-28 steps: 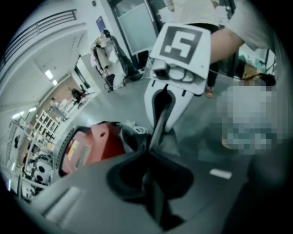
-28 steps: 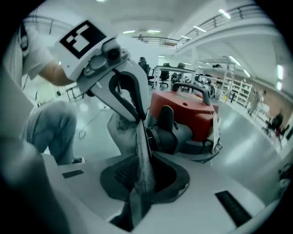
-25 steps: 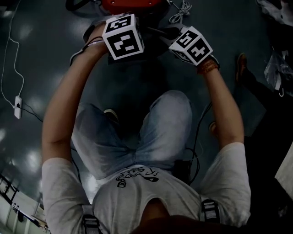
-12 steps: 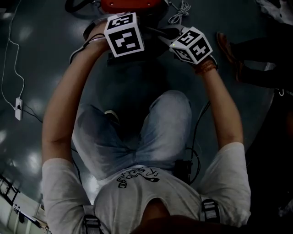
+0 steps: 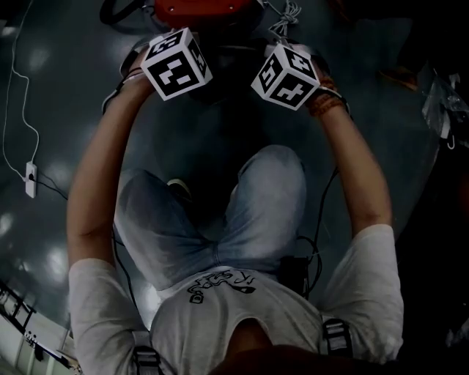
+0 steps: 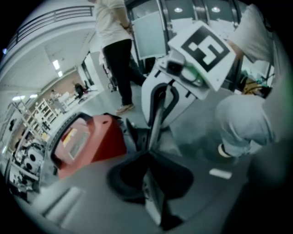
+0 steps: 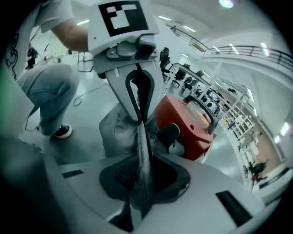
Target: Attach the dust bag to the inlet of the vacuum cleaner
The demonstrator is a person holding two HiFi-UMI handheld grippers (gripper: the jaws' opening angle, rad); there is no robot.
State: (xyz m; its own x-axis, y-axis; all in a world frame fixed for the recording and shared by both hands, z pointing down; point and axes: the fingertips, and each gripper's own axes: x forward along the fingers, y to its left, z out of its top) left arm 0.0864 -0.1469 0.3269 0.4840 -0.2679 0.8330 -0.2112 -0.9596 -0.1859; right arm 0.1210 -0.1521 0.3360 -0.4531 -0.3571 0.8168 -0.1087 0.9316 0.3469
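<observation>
The red vacuum cleaner [image 5: 199, 9] stands on the floor ahead of the kneeling person, also seen as a red body [image 6: 89, 142] [image 7: 192, 119]. Both grippers meet just in front of it, under their marker cubes [image 5: 176, 63] [image 5: 286, 75]. A crumpled grey dust bag [image 7: 115, 130] hangs between them. My right gripper [image 7: 141, 153] is shut on a fold of the bag's fabric. My left gripper [image 6: 151, 160] is shut on a thin pale edge of the bag [image 6: 153, 199]. The black inlet part [image 7: 168, 135] sits beside the bag; whether the bag touches it is hidden.
A white cable with a power strip [image 5: 29, 174] runs along the floor at the left. The person's knees [image 5: 256, 190] fill the floor below the grippers. A standing person [image 6: 116, 50] is beyond the vacuum. Shelving and equipment [image 7: 238, 114] line the far side.
The right gripper's cube has rolled and shifted a little left. The left cube has shifted slightly left. A bystander's feet at the right edge have gone from the head view.
</observation>
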